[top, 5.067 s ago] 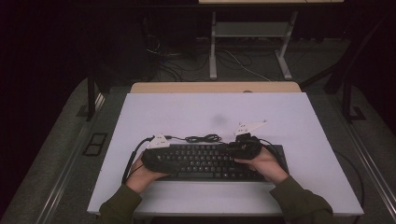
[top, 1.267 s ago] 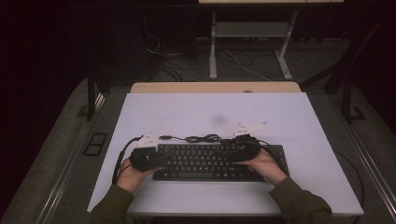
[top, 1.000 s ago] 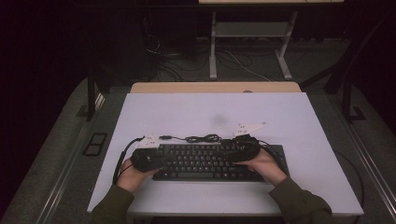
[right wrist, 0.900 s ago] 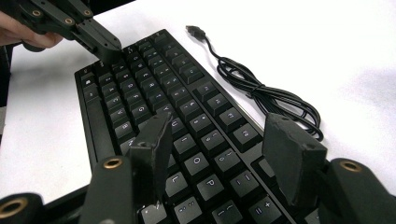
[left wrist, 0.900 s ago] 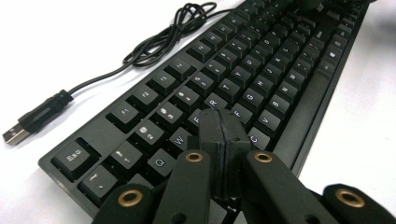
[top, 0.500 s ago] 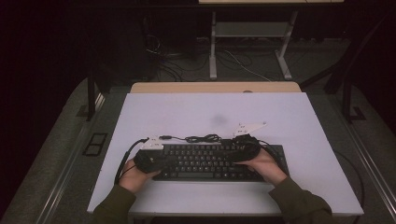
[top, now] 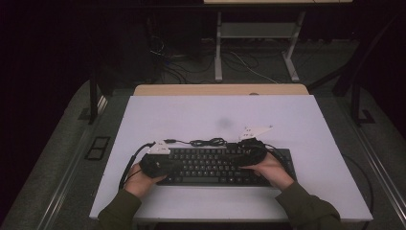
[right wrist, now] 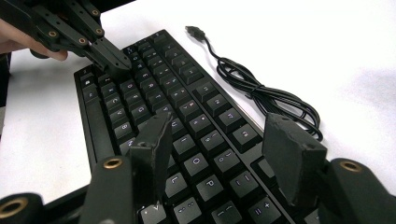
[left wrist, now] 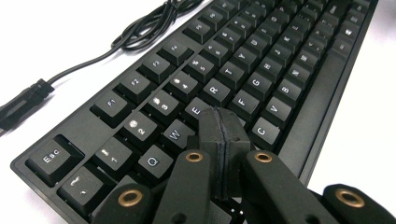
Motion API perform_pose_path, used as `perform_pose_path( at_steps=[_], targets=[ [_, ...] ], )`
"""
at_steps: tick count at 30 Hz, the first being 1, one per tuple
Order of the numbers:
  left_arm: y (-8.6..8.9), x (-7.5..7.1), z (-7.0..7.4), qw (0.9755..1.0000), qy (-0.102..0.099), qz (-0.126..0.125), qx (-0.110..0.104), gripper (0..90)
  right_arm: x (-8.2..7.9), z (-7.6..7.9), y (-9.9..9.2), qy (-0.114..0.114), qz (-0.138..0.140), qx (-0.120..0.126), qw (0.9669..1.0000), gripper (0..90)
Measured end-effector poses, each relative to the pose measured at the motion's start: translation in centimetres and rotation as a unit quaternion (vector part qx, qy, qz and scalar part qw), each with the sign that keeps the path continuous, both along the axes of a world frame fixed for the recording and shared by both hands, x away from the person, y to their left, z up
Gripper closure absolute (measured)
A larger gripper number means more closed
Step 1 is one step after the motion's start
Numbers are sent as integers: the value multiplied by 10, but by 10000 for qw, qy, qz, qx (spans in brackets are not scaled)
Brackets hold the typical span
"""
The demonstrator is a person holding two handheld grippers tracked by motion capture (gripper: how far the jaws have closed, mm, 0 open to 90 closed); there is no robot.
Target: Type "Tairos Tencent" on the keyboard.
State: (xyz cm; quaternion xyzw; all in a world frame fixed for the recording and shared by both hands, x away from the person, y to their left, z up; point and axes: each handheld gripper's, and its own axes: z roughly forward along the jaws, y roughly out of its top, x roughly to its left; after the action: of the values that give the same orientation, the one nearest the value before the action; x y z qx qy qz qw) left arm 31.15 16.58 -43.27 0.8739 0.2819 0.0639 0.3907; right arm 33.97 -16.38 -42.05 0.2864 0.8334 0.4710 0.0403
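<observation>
A black keyboard (top: 210, 165) lies on the white table (top: 215, 112) near its front edge. In the left gripper view my left gripper (left wrist: 225, 122) is shut with nothing between its jaws, and its tips point down at the keys (left wrist: 212, 88) just below E and R. That gripper (right wrist: 121, 63) also appears at the keyboard's far end in the right gripper view. My right gripper (right wrist: 219, 140) hovers open over the keys on the right half, nothing held. From above, the left gripper (top: 165, 160) and right gripper (top: 240, 154) sit at opposite ends of the keyboard.
The keyboard's black cable (top: 207, 142) lies coiled on the table just behind it, with its USB plug (right wrist: 195, 31) loose on the white top. A wooden strip (top: 220, 89) edges the table's far side. A desk frame (top: 253, 33) and floor cables stand beyond.
My left gripper has shifted slightly to the right over the keyboard's left end. The right gripper and the keyboard have stayed put.
</observation>
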Motion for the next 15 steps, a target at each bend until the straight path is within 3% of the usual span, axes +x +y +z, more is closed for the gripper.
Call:
perform_pose_path(
  at_steps=[7,15],
  targets=[
    [0,-1,1,10000,-28,4,-36,889,0,0,0,1,-3,5,10000,420],
    [4,-3,8,9996,-88,114,-230,889,0,0,-1,-16,4,3,10000,420]
  ],
)
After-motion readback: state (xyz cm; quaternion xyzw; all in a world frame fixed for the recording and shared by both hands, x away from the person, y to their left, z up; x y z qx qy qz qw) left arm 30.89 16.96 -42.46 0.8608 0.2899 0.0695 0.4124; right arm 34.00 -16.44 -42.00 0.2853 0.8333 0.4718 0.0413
